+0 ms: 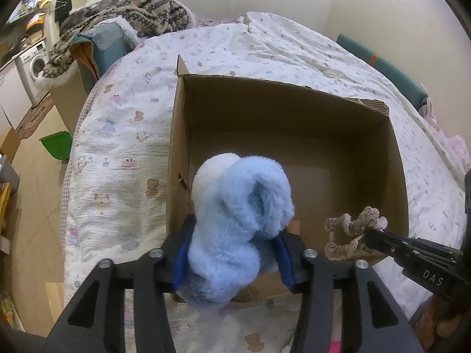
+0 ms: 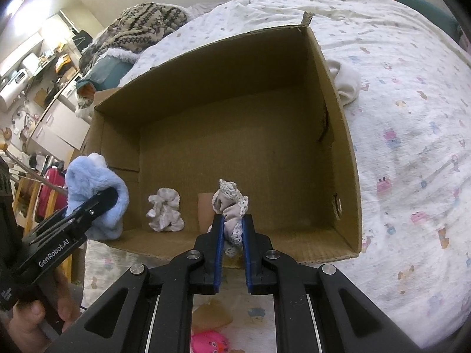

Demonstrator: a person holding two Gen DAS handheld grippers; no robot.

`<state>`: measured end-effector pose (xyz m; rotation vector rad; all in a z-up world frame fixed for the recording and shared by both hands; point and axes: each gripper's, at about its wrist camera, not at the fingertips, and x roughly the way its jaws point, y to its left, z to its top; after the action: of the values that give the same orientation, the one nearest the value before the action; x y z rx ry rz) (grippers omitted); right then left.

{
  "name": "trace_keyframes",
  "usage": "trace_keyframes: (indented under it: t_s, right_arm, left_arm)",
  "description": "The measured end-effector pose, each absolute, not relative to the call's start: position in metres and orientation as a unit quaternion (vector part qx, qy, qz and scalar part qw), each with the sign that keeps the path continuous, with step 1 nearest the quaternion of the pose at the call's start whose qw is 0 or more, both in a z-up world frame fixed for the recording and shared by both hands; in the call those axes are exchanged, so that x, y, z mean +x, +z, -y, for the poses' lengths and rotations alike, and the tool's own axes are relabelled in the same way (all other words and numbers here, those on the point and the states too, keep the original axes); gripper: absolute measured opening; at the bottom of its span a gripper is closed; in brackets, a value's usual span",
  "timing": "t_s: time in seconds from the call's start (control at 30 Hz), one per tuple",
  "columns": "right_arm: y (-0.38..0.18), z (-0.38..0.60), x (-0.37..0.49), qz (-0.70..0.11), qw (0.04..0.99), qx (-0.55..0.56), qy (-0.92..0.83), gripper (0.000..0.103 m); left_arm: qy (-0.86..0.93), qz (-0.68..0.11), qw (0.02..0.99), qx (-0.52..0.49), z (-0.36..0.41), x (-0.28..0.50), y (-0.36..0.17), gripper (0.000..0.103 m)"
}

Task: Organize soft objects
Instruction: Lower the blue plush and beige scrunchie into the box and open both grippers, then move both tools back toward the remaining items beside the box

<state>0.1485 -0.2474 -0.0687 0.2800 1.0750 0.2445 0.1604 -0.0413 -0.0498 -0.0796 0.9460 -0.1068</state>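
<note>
A: Looking from left to right, what do the left tongs (image 1: 232, 253) carry?

B: They are clenched on a fluffy blue plush (image 1: 238, 220), low in the middle of the left wrist view. It is held over the near wall of the cardboard box (image 1: 179, 153), I think so that it drops inside when let go. In the right wrist view the same plush (image 2: 94, 197) sits at the lower left, just at the box's near left corner.

A: Which way does it point?

B: Its long axis runs up the frame, away from the tongs, with the white end leading toward the box's far wall.

A: And inside the box?

B: A small grey scrunchie (image 2: 164, 213) lies on the box floor by the near wall, already put away, it seems.

A: Then the right side?

B: The right tongs (image 2: 232, 232) grip a lace-trimmed beige scrunchie (image 2: 231, 206), pinched at its lower part so the loop stands upright above the blue pads (image 2: 218, 235). It too hangs over the near wall. From the left wrist view that scrunchie (image 1: 350, 232) stretches sideways at the lower right.

A: Anything outside?

B: A white sock (image 2: 347, 82) lies on the bed (image 2: 412, 117), touching the box's right wall, and a pink toy (image 2: 209, 342) shows at the bottom edge. Both look still to be sorted.
</note>
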Motion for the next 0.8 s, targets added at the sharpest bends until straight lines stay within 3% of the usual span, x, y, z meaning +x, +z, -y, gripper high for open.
trace_keyframes:
  t_s: [0.07, 0.13, 0.23, 0.27, 0.3, 0.33, 0.8]
  right_arm:
    - [-0.069, 0.247, 0.149, -0.508, 0.843, 0.136, 0.117, 0.014]
    - [-0.069, 0.249, 0.149, -0.506, 0.843, 0.137, 0.116, 0.016]
    - [-0.068, 0.251, 0.15, -0.505, 0.845, 0.141, 0.109, 0.027]
    - [-0.067, 0.253, 0.15, -0.505, 0.845, 0.143, 0.104, 0.042]
    - [-0.067, 0.254, 0.15, -0.503, 0.846, 0.144, 0.098, 0.068]
    - [-0.065, 0.256, 0.149, -0.498, 0.85, 0.147, 0.091, 0.076]
    - [-0.059, 0.264, 0.145, -0.49, 0.852, 0.164, 0.088, 0.077]
  left_arm:
    - [-0.053, -0.453, 0.889, -0.038, 0.042, 0.16, -0.049, 0.052]
    - [-0.056, -0.455, 0.888, -0.04, 0.042, 0.161, -0.049, 0.063]
    - [-0.056, -0.454, 0.888, -0.042, 0.043, 0.16, -0.046, 0.07]
    - [-0.055, -0.453, 0.889, -0.043, 0.043, 0.16, -0.046, 0.07]
    - [-0.056, -0.451, 0.89, -0.041, 0.043, 0.16, -0.045, 0.07]
    - [-0.055, -0.449, 0.891, -0.036, 0.044, 0.159, -0.045, 0.07]
    - [-0.047, -0.446, 0.893, -0.031, 0.042, 0.152, -0.038, 0.07]
